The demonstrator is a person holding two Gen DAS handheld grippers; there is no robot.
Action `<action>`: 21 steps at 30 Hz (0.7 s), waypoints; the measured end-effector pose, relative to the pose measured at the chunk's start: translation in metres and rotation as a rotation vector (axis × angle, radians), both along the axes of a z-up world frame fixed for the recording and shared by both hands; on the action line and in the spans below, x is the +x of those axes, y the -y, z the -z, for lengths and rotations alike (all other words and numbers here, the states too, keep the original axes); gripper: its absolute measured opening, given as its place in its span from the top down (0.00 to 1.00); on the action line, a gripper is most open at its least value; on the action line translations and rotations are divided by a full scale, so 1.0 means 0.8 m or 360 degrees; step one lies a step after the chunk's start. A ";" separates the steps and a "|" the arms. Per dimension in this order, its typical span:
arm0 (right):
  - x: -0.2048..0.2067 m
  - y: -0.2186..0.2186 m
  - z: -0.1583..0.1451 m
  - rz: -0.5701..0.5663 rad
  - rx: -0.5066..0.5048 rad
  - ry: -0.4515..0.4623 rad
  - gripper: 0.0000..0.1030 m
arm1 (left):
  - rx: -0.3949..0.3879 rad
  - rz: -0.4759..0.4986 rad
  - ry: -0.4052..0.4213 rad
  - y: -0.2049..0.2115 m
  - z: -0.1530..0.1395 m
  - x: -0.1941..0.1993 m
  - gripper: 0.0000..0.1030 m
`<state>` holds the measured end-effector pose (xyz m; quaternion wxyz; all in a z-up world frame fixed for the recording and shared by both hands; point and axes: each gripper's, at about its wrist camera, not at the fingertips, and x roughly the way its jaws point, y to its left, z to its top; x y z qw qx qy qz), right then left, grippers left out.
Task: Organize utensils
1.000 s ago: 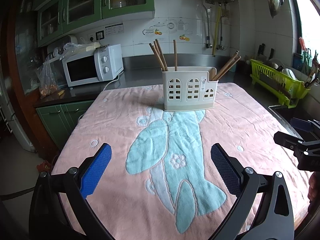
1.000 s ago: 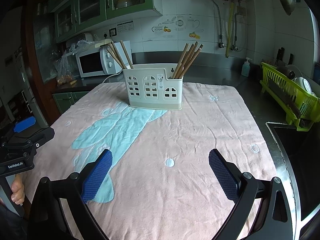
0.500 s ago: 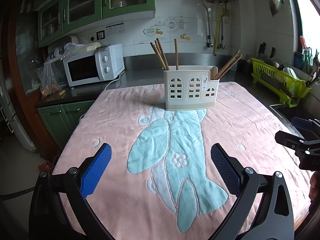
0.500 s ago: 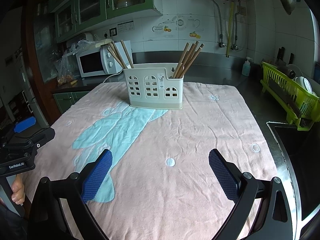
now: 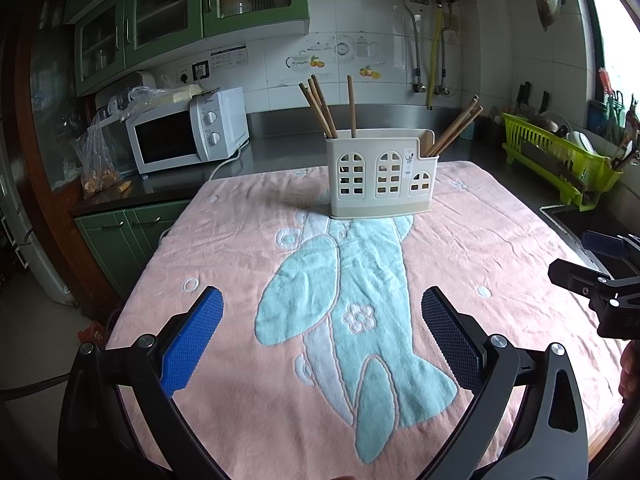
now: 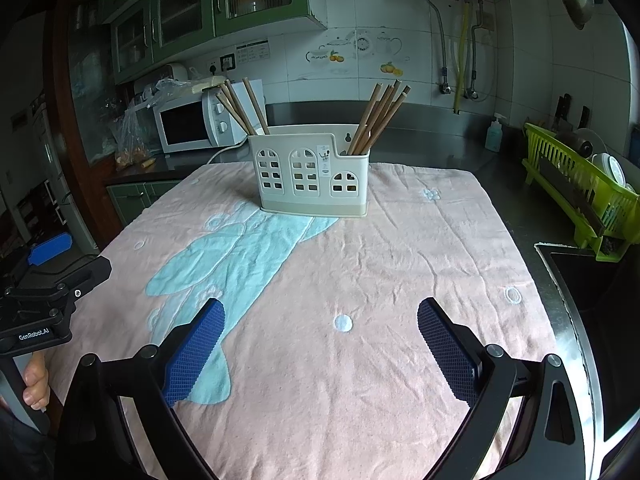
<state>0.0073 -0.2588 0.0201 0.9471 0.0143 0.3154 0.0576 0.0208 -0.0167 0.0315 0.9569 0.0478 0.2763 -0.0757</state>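
A cream utensil holder (image 5: 382,176) (image 6: 310,172) with arched cut-outs stands upright at the far end of a pink towel (image 5: 240,248) (image 6: 420,248). Several wooden chopsticks (image 5: 320,106) (image 6: 236,106) lean out of its left compartment. Another bunch of chopsticks (image 5: 458,126) (image 6: 380,116) leans out of its right compartment. My left gripper (image 5: 322,310) hovers open over the towel's near part, nothing between its blue pads. My right gripper (image 6: 320,322) is open too, empty, low over the near edge. Each gripper also shows at the side of the other's view.
A white microwave (image 5: 186,136) and a plastic bag (image 5: 98,160) sit on the dark counter at the back left. A green dish rack (image 5: 560,160) (image 6: 580,188) stands at the right, a sink (image 6: 588,280) in front of it. A hand (image 6: 36,384) holds the left gripper's handle.
Both views have crept slightly forward and up toward the holder. Both grippers stay open and empty; nothing on the towel has moved.
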 end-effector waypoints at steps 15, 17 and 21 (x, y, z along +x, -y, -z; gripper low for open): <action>0.000 -0.003 0.002 -0.0005 0.0002 -0.0005 0.09 | 0.0008 -0.0001 -0.0006 -0.001 0.004 -0.002 0.05; 0.000 -0.003 0.001 -0.0005 0.0001 -0.0005 0.09 | 0.0012 0.0000 -0.0008 -0.001 0.005 -0.003 0.05; 0.000 -0.003 0.001 -0.0007 0.0002 -0.0004 0.09 | 0.0011 -0.0001 -0.0008 -0.001 0.005 -0.002 0.05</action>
